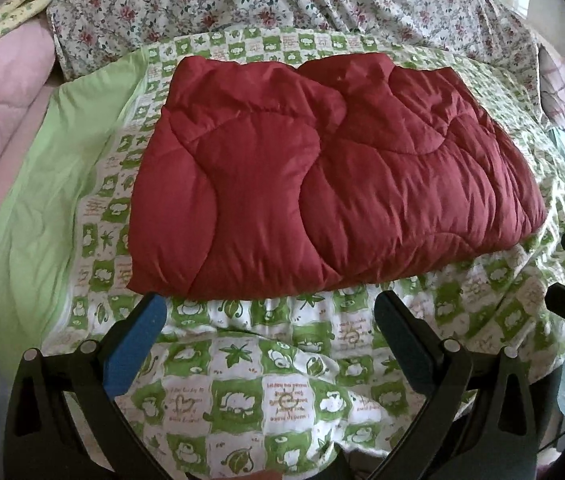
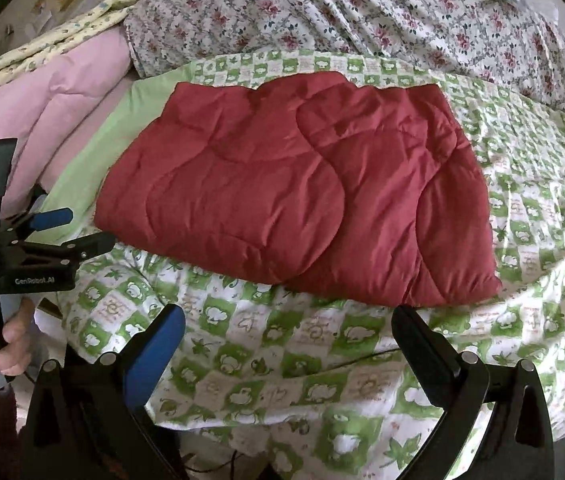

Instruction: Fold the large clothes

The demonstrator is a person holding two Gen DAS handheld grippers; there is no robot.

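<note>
The folded red quilted blanket [image 1: 322, 176] lies on the green-checked bedspread [image 1: 266, 380], just ahead of both tools, left [image 1: 270, 320] and right [image 2: 288, 332], each spread wide and empty

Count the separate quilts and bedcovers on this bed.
5. Red quilt folded in the middle, on the green checked cover; floral cover behind; pink quilt at left, yellow printed one on it. More may lie underneath.

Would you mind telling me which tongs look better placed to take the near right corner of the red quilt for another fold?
Probably the right tongs: open, empty, with the red quilt's near right corner just ahead. The left tongs face its left half.
</note>
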